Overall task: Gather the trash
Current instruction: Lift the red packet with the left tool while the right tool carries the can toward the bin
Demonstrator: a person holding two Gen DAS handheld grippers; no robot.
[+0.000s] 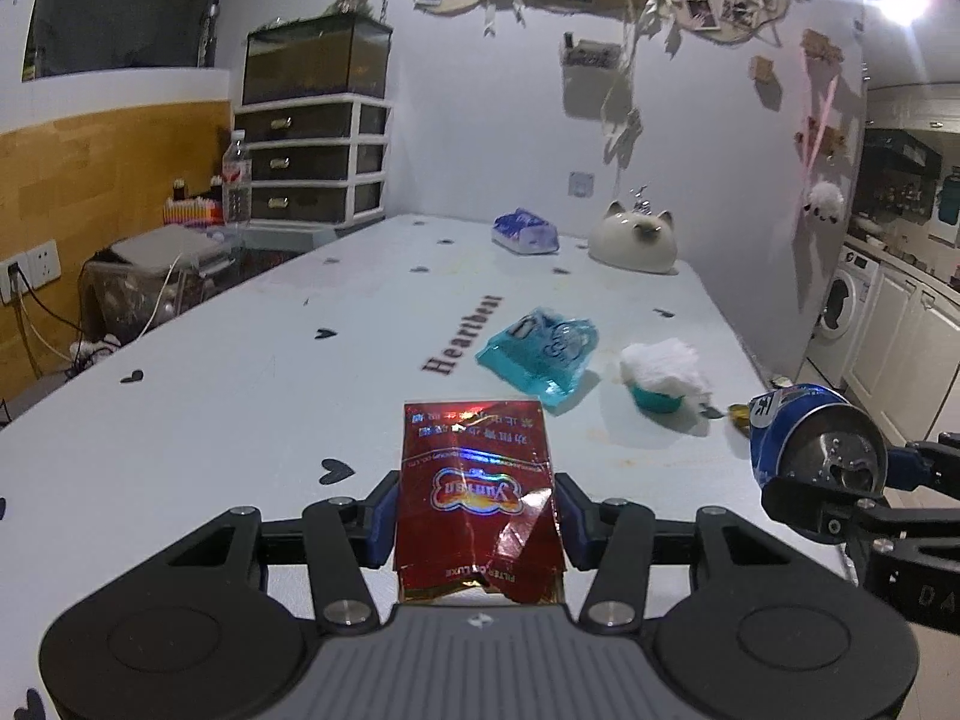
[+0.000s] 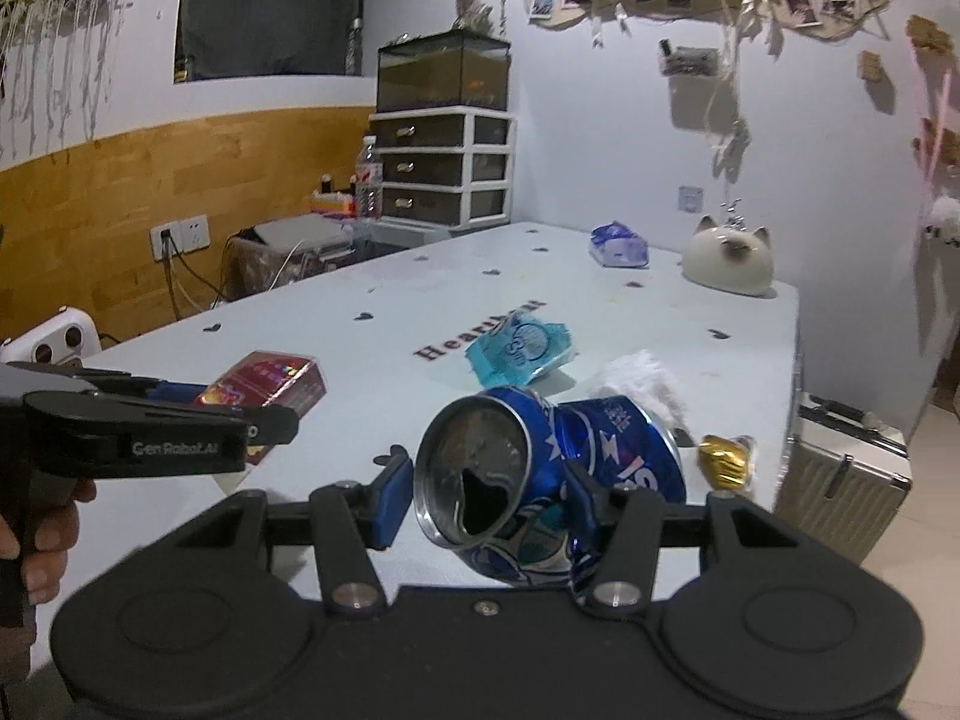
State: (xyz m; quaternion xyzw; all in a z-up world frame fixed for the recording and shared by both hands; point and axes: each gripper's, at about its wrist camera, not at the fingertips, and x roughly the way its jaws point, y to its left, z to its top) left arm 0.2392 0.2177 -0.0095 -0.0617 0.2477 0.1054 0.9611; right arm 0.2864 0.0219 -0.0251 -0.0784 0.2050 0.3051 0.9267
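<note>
Where can (image 2: pixel 540 480) overlaps, tissue (image 2: pixel 645 387) half-hidden

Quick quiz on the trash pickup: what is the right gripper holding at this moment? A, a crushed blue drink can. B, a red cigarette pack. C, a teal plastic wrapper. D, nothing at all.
A: the right gripper is clamped on the crushed blue can, its opened top facing the camera; the red cigarette pack sits in the left gripper, and the teal wrapper lies on the table.
</note>
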